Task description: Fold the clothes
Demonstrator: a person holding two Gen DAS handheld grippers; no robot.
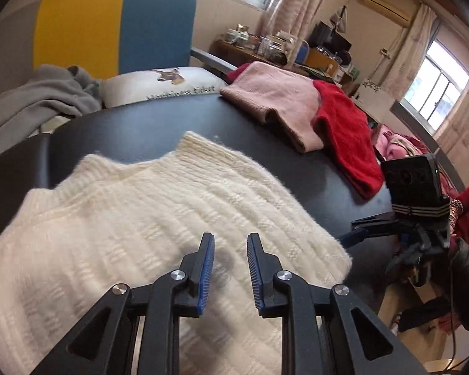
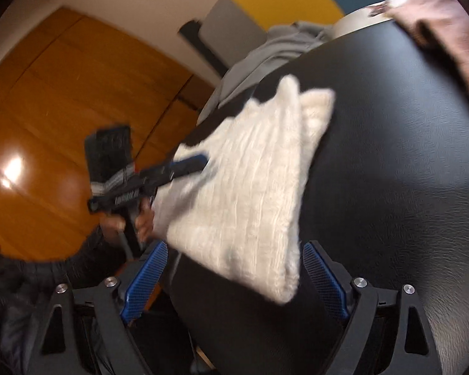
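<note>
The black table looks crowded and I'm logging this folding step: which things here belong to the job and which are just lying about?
In the job:
- folded cream ribbed knit sweater
- left gripper, open above it
- right gripper, open

Lying about:
- folded pink knit garment
- red knit garment
- grey fleece garment
- printed white cushion

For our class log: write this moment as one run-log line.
task: fold clothes | white sweater: folded on black table | left tool: open | right tool: open
</note>
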